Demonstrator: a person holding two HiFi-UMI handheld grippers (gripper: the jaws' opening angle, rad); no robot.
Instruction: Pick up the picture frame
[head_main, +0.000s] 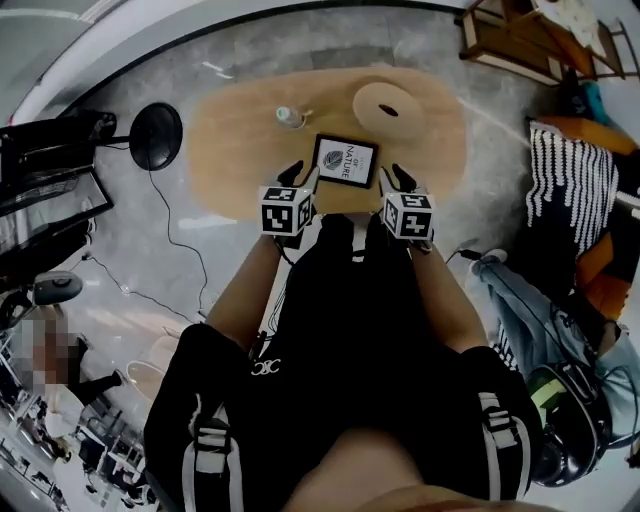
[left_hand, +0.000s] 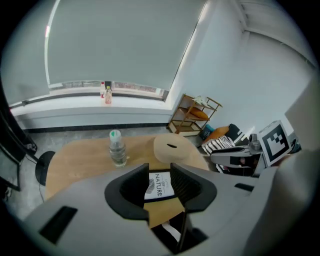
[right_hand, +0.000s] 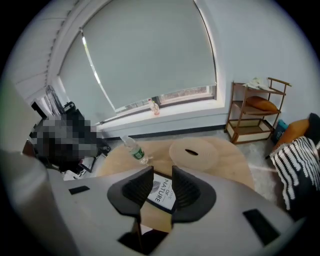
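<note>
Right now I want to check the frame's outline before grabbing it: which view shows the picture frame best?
The head view: the picture frame lies flat on the table with almost its whole outline visible. The left gripper view and right gripper view each show only a strip of it beyond their open jaws.

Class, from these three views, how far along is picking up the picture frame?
Done: the left gripper and right gripper are both poised at the picture frame, jaws apart, with the frame sighted between them. In hand: nothing is gripped; the frame lies on the table. Left: close on it and lift.
</note>
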